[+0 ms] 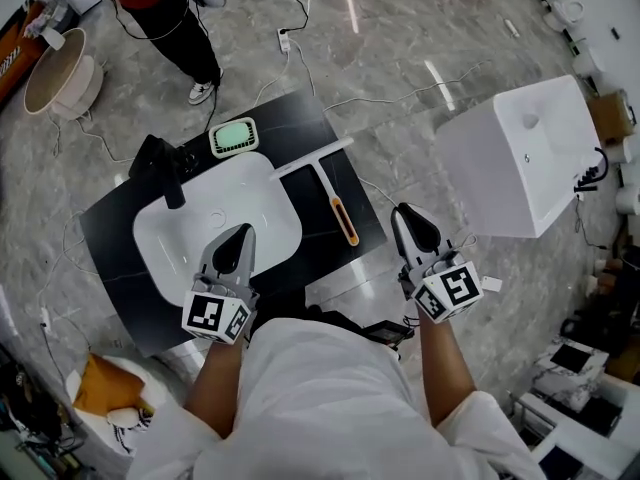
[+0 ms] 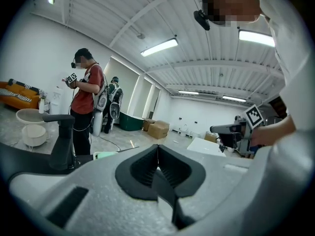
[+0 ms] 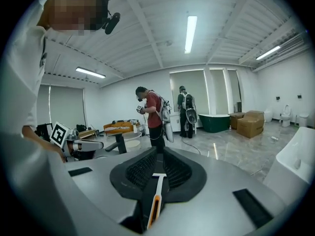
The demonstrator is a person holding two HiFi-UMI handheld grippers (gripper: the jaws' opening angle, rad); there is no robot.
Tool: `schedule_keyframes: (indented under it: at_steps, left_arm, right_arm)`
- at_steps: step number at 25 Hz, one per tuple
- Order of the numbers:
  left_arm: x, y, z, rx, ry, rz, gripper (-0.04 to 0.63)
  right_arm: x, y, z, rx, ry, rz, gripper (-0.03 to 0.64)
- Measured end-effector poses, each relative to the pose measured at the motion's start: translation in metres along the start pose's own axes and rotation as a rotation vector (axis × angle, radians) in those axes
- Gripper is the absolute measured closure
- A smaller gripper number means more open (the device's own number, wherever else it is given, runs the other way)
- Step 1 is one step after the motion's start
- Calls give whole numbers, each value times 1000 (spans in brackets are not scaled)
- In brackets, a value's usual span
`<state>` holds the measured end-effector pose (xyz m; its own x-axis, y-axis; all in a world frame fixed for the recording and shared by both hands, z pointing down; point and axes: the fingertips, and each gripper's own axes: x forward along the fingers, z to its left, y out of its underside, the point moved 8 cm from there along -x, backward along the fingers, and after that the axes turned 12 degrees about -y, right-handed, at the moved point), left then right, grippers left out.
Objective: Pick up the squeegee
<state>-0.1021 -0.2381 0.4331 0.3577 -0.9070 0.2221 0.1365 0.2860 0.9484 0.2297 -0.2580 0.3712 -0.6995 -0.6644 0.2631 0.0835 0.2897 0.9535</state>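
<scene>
Black countertop slab point(image 1: 295, 128) bore the white-bladed, orange-handled squeegee point(image 1: 333, 200) beside a white basin point(image 1: 190, 233). Our left gripper point(image 1: 238, 246) and right gripper point(image 1: 408, 223) were clenched, empty; unopened, the right might shove it off.

Two grippers above a black counter point(image 1: 300, 128)
The squeegee point(image 1: 330, 193) lies on the counter beside the white basin point(image 1: 170, 238); left gripper point(image 1: 240, 236) over the basin; right gripper point(image 1: 405, 216) off the counter's right edge.
</scene>
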Motion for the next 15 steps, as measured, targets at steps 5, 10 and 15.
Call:
schedule_keyframes:
  at_steps: [5,10,15]
  left_arm:
    - [18,6,11,-22,-6,24,580]
    - [33,11,16,-19,3,43,579]
    - [40,17,19,-33,6,63,578]
  right_arm:
    - [38,5,-15,20,-45,86,601]
    - [70,10,-29,50,-73,162,596]
    - [99,16,-34,62,-115,261,537]
